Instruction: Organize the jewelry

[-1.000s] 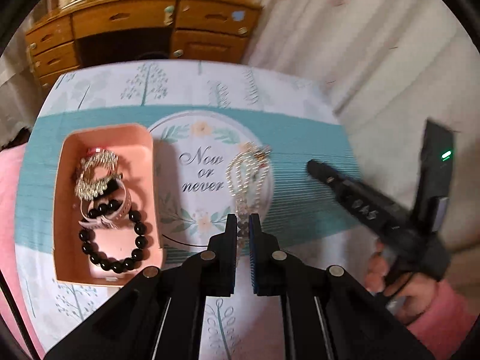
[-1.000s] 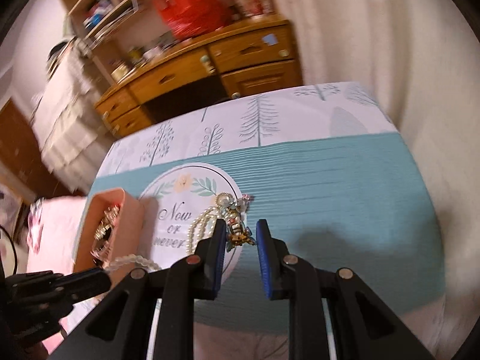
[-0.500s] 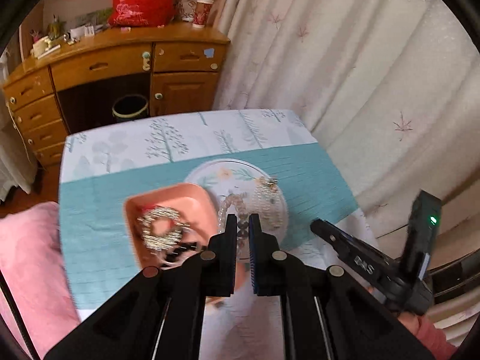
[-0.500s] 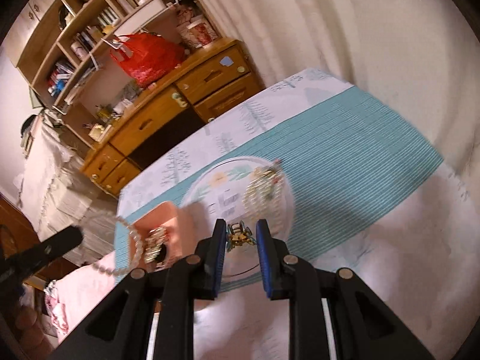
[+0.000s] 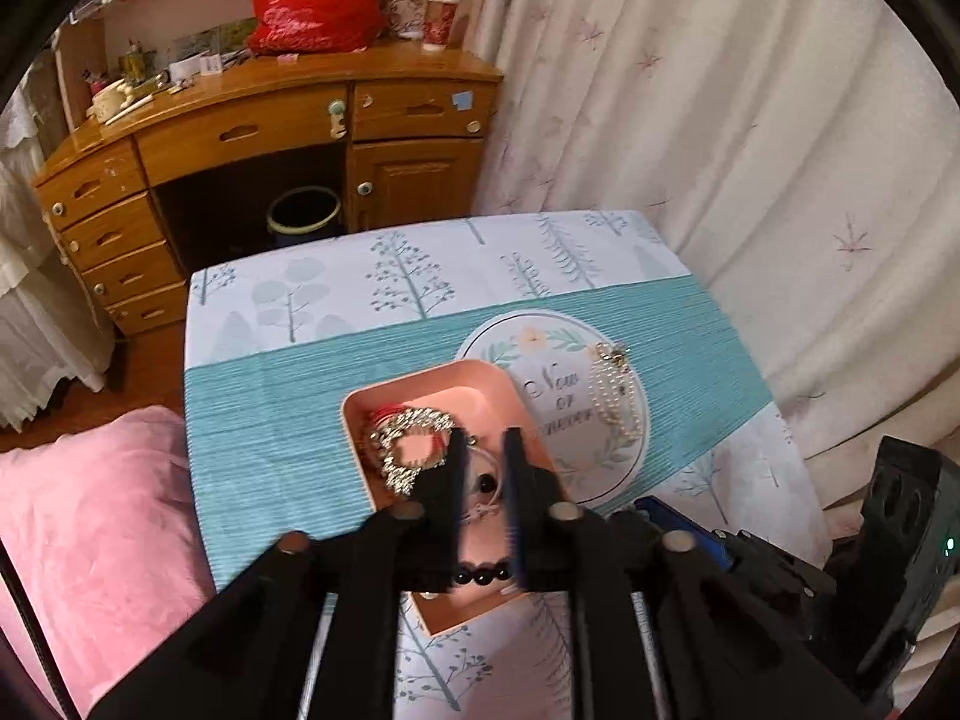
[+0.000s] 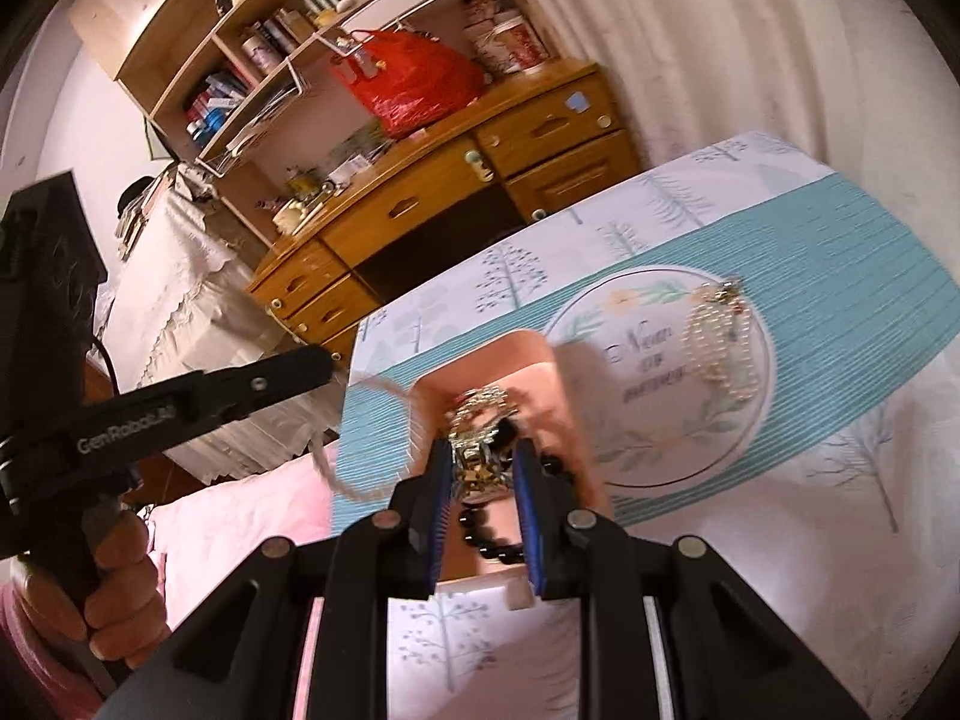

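A pink tray (image 5: 420,381) (image 6: 543,360) sits on the table and holds a silver sparkly bracelet (image 5: 408,444), a black bead bracelet (image 5: 480,571) (image 6: 489,537) and other pieces. A pearl necklace (image 5: 612,396) (image 6: 720,348) lies on the round "Now or never" mat (image 5: 591,456). My left gripper (image 5: 483,450) hovers over the tray, shut on a thin pearl strand (image 6: 366,438) that dangles below it. My right gripper (image 6: 483,468) is above the tray, shut on a small gold ornament (image 6: 477,468).
The table (image 5: 420,276) has a teal and white tree-print cloth. A pink cushion (image 5: 90,528) lies at its left. A wooden desk (image 5: 270,138) with a red bag (image 5: 312,0) stands behind. A white curtain (image 5: 720,120) hangs at the right.
Both grippers rose and swung left from the round mat to above the pink tray, each carrying its piece. The pearl necklace stays on the mat.
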A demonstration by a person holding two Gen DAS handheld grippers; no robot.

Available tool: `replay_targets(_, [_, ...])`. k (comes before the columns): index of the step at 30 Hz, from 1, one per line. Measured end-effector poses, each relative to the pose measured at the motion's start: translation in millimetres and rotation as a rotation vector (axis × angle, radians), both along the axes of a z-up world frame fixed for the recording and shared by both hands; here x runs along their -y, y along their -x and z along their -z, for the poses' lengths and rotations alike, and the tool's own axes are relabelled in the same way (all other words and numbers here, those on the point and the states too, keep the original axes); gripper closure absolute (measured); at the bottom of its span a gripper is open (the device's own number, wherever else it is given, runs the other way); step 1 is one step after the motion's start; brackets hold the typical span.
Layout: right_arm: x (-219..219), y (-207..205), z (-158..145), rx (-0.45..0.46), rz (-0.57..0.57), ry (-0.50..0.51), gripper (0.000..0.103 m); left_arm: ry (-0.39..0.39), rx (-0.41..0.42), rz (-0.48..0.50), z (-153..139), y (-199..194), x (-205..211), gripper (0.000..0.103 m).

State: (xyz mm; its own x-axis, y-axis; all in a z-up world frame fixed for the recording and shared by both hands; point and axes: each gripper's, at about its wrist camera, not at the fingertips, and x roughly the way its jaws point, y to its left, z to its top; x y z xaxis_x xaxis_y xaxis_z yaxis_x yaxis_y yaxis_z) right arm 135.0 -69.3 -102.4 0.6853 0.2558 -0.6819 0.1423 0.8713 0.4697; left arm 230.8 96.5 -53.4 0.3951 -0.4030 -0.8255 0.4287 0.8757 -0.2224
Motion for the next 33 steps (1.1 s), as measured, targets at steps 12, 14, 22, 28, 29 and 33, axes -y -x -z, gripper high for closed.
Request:
replay_targets(12, [22,7,11,-0.072,0.034,0.015,0.042,-0.099,-0.051,-0.051,13,14,3,0.027])
replay_targets(14, [34,11,20,-0.116,0.038,0.011,0.035,-0.111,-0.105,-0.053,23,18,8,0.027])
replay_targets(22, [87,27,54,-0.338,-0.022,0.124,0.029,-0.174,-0.274,-0.076,59,53,39,0.026])
replay_targets(28, [132,35,70,-0.424,-0.095,0.203,0.029,-0.322,-0.312,-0.099,75,72,80,0.024])
replay_targets(29, [140,35,73,-0.437,-0.117,0.220,0.029,-0.340,-0.319,-0.095,77,73,88,0.021])
replay_targets(33, [164,26,83,-0.455,-0.229,0.309,0.029,-0.369,-0.349,-0.052,85,75,126,0.018])
